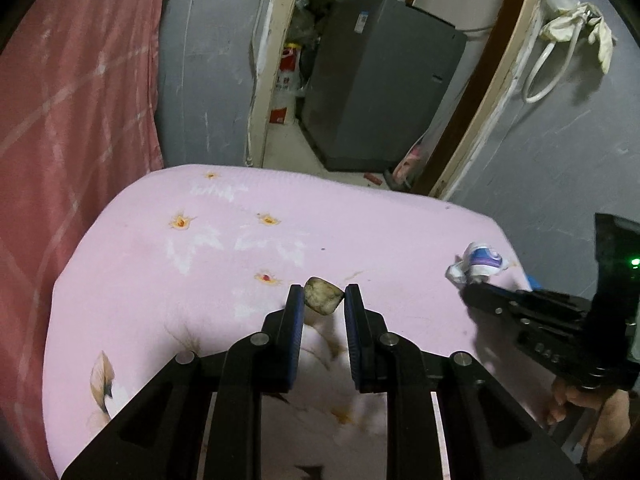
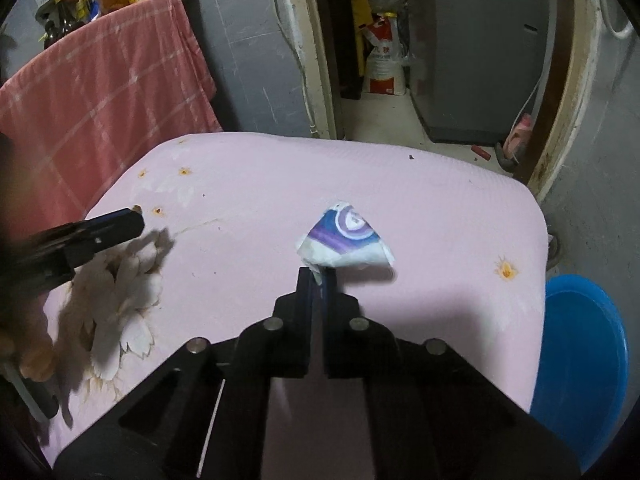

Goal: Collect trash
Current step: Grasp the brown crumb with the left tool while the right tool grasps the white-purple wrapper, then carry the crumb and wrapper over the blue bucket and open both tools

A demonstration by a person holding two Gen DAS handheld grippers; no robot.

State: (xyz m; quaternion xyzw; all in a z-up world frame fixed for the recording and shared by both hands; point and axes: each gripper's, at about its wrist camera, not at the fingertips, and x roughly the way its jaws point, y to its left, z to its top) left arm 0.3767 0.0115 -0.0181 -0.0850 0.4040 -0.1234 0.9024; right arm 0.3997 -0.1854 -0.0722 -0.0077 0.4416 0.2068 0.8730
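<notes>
1. Between your left gripper [image 1: 320, 294] fingers sits a small brownish lump [image 1: 323, 295], pinched at the very tips; the fingers stand narrowly parted, closed on it, above the pink flowered sheet [image 1: 240, 248].
2. At the tips of your right gripper [image 2: 316, 274] the fingers are pressed fully together on the near corner of a crumpled blue-and-purple wrapper [image 2: 344, 240], which fans out ahead of them over the sheet.
3. Both grips look shallow to me. Keep the squeeze steady and carry each piece without jerks; the lump could roll out of the tips, and the wrapper could slip free, since only a corner is caught.
4. To the right of your right fingers, off the edge of the sheet and lower down, stands a blue bin [image 2: 584, 360]. Only part of its rim and inside shows, and no trash can be seen in that part.
5. That bin seems the likely drop point. Bring the fingers well over its opening before you let go, wrapper first since it is nearer.
6. You hold each gripper by hand; the right hand [image 1: 588, 412] shows low beside the left fingers.
</notes>
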